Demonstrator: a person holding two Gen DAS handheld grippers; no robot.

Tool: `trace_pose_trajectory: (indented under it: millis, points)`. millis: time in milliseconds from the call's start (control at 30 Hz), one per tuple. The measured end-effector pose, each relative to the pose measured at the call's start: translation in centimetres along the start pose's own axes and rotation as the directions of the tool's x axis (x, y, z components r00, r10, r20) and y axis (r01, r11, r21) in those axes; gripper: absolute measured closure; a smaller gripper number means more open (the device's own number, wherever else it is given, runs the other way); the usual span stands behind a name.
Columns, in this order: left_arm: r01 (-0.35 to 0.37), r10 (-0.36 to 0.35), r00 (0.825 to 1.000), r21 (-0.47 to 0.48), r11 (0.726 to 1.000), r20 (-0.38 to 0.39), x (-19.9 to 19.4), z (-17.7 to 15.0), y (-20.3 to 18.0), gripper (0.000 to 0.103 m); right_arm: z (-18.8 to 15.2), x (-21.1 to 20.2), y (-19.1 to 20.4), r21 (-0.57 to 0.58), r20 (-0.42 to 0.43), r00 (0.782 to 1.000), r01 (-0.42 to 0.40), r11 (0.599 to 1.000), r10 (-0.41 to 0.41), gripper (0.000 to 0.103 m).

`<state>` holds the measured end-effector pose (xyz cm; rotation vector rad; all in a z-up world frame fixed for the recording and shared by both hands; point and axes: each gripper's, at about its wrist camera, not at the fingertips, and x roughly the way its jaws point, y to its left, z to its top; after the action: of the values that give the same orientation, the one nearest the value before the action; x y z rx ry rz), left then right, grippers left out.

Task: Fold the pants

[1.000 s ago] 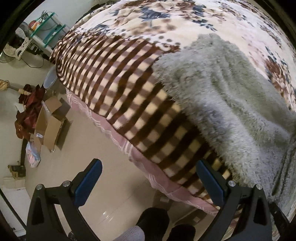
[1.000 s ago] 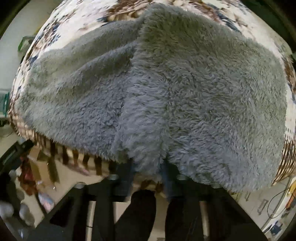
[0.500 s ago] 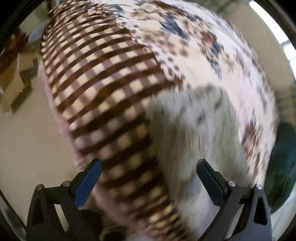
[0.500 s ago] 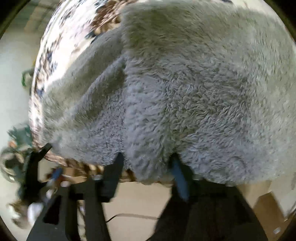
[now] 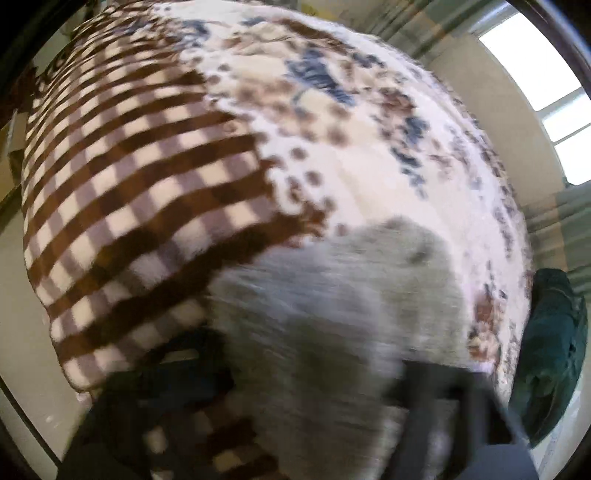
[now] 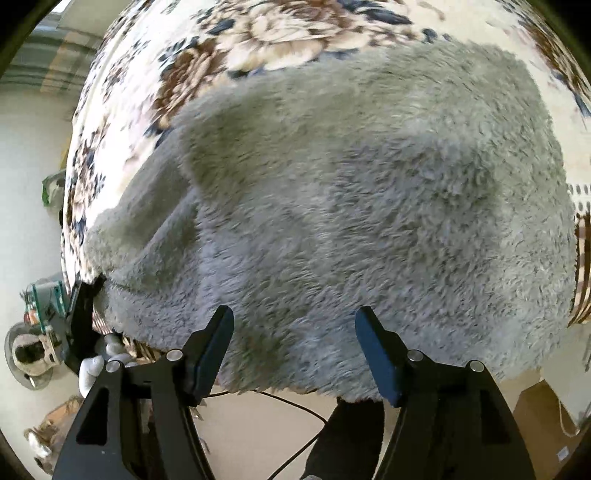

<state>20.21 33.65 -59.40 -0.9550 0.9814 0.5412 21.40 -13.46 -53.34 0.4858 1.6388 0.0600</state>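
Right gripper [image 6: 295, 343] had just been opening, its jaws released and apart above the grey fleece pants [image 6: 351, 206], nothing pinched. Left gripper [image 5: 314, 406] had been closing; blur hid its grip. Pants lay on the floral blanket [image 6: 295, 26], toward six o'clock.

Grey fleece pants [image 6: 351, 206] lie on the blanket-covered bed [image 6: 295, 33].

fluffy grey fleece pants [image 6: 351, 206], lying flat and spread on a floral blanket, one layer folded over, near edge overhanging the bed side
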Motion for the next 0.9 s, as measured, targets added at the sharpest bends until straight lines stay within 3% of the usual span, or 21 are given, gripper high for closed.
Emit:
trace_pose_trajectory:
  millis: [67,200,367,500,533,600,700,833,900]
  points:
    - [0.037,-0.038,0.999,0.008,0.999,0.023,-1.0,-0.3,-0.3,0.080,0.0,0.4,-0.6,0.014,-0.002,1.000,0.006,1.000,-0.006,0.032]
    - [0.120,-0.124,0.989,0.045,0.992,0.087,-4.7,-0.7,-2.4,0.082,0.0,1.1,-1.1,0.022,0.004,1.000,-0.013,1.000,0.013,0.032]
    - [0.178,-0.214,0.963,0.209,0.961,0.164,-11.3,-2.6,-8.8,0.082,0.1,-0.2,-3.8,0.033,0.030,0.997,-0.069,0.997,0.068,0.033]
    - [0.221,-0.301,0.938,0.376,0.900,0.170,-17.0,-7.1,-15.6,0.082,0.2,-3.0,-7.9,0.091,0.060,0.987,-0.156,0.984,0.151,0.032]
    - [0.232,-0.321,0.934,0.419,0.878,0.156,-18.3,-8.9,-17.8,0.082,0.3,-3.8,-8.9,0.104,0.070,0.985,-0.166,0.981,0.160,0.029]
    - [0.262,-0.353,0.930,0.480,0.837,0.108,-19.5,-11.9,-21.2,0.082,0.3,-5.6,-11.5,0.137,0.098,0.981,-0.179,0.974,0.166,0.009]
    - [0.297,-0.369,0.929,0.555,0.777,0.021,-20.2,-17.5,-25.6,0.082,0.4,-8.8,-16.2,0.166,0.133,0.977,-0.191,0.968,0.170,0.008]
    - [0.327,-0.326,0.937,0.633,0.701,-0.123,-18.4,-26.6,-30.6,0.082,0.3,-12.7,-22.3,0.185,0.192,0.975,-0.152,0.971,0.116,0.008]
    - [0.318,-0.288,0.944,0.674,0.667,-0.160,-17.2,-30.4,-31.9,0.082,0.2,-14.5,-25.6,0.203,0.219,0.972,-0.130,0.971,0.084,0.008]
